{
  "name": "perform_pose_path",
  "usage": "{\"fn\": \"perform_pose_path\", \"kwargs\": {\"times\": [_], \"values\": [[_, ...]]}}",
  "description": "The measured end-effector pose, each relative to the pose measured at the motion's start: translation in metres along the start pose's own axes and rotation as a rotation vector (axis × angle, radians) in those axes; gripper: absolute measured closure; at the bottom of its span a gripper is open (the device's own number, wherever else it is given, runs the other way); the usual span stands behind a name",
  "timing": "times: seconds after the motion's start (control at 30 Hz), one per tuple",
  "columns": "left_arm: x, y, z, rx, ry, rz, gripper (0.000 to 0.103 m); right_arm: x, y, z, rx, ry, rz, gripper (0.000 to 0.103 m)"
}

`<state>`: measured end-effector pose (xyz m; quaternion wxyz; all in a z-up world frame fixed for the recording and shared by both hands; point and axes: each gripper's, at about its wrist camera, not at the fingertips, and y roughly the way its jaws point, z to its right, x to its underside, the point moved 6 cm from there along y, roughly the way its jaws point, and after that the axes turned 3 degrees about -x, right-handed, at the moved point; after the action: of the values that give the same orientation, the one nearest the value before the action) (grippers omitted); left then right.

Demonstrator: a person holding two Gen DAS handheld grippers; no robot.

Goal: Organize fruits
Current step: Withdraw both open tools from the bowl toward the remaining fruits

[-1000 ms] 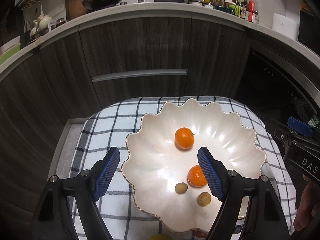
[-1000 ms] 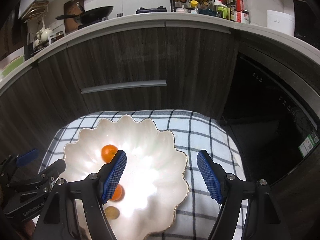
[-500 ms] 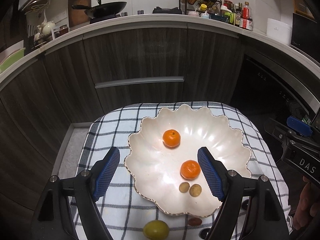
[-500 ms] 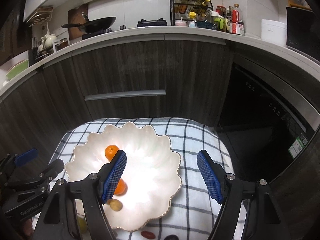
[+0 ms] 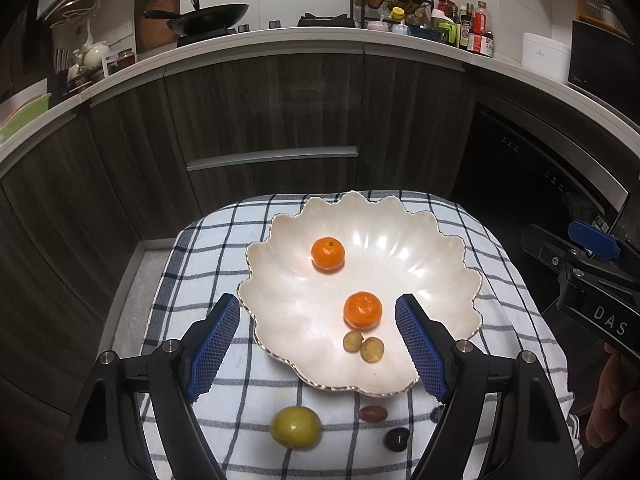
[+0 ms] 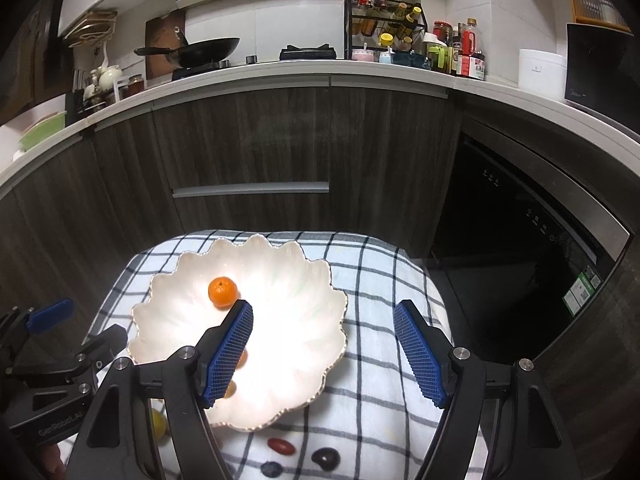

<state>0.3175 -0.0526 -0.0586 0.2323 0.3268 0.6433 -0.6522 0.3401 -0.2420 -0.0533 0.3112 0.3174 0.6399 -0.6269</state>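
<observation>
Four fruits are already sitting in the scalloped white bowl (image 5: 420, 236): one mandarin (image 5: 328, 253) toward the bowl's far side, a second mandarin (image 5: 362, 309) nearer its front, and two small tan fruits (image 5: 364, 345) touching each other just in front of that one. Outside the bowl, just off its near rim on the checked cloth (image 5: 208, 264), a yellow-green citrus (image 5: 296, 427), a red oval fruit (image 5: 373, 413) and a dark fruit (image 5: 397, 439) are lying loose; the right wrist view is also showing a small bluish berry (image 6: 272, 469) beside them.

Both claws have been pulling back and upward from the bowl over the last second, so the bowl is looking smaller and these loose fruits are coming into sight below its near rim. The left claw (image 5: 318, 350) is hanging released with nothing between its pads, above the bowl's front edge. The right claw (image 6: 324, 354) is likewise released and empty, over the bowl's right rim.

Judging from this, the sorting is only partly done, and the retreat is probably setting up a reach for one of the fruits lying short of the bowl.
</observation>
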Motion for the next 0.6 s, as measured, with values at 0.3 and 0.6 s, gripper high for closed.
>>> {"fn": "perform_pose_path", "kwargs": {"times": [0.3, 0.6], "values": [[0.018, -0.006, 0.004, 0.008, 0.002, -0.009, 0.023, 0.015, -0.01, -0.003, -0.017, -0.015, -0.002, 0.029], [0.038, -0.008, 0.014, 0.031, 0.015, -0.013, 0.023, 0.037, -0.01, -0.003, -0.027, -0.04, -0.02, 0.029]]}}
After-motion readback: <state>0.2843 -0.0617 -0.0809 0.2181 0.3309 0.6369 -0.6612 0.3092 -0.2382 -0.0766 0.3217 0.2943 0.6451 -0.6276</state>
